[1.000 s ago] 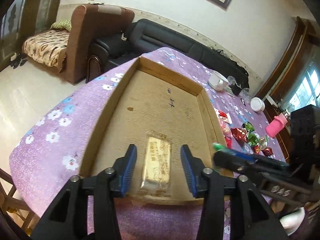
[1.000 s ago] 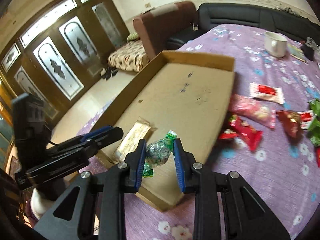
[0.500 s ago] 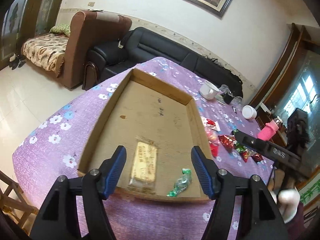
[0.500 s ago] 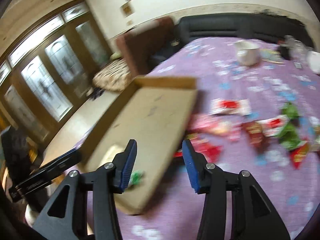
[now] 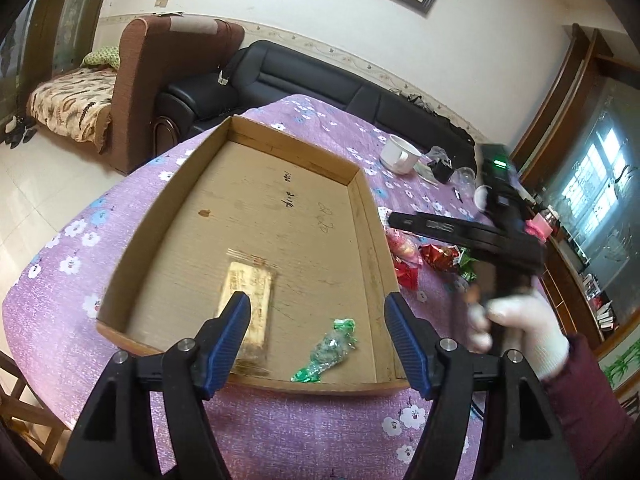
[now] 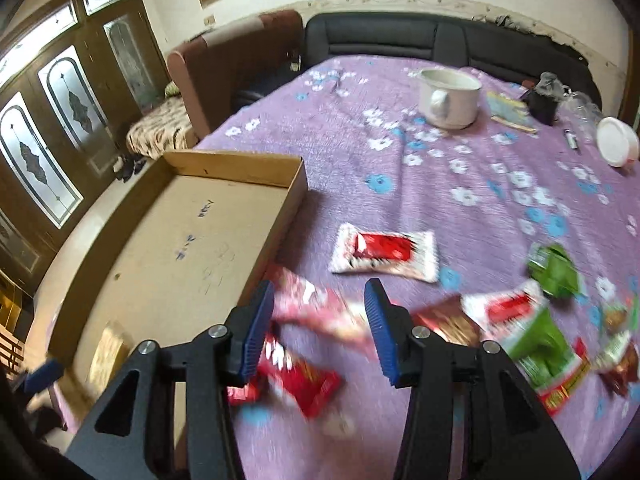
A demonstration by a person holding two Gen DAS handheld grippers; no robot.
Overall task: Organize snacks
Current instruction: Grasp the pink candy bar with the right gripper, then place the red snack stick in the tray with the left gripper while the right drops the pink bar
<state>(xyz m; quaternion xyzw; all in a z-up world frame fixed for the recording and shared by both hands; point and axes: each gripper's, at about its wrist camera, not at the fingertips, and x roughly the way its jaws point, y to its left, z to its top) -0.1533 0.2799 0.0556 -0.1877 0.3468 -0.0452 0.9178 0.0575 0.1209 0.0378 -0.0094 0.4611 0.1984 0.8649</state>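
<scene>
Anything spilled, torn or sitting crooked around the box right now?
Nothing looks spilled or damaged. The cardboard box holds only a tan packet and a green candy. The remaining snack packets lie loosely scattered on the purple tablecloth beside it.

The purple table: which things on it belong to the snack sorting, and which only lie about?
Belong to the job:
- cardboard tray
- tan snack bar in the tray
- green candy in the tray
- red and white packet on the cloth
- pink packet
- green packets

Lying about:
- white mug
- white lidded container
- clear jar
</scene>
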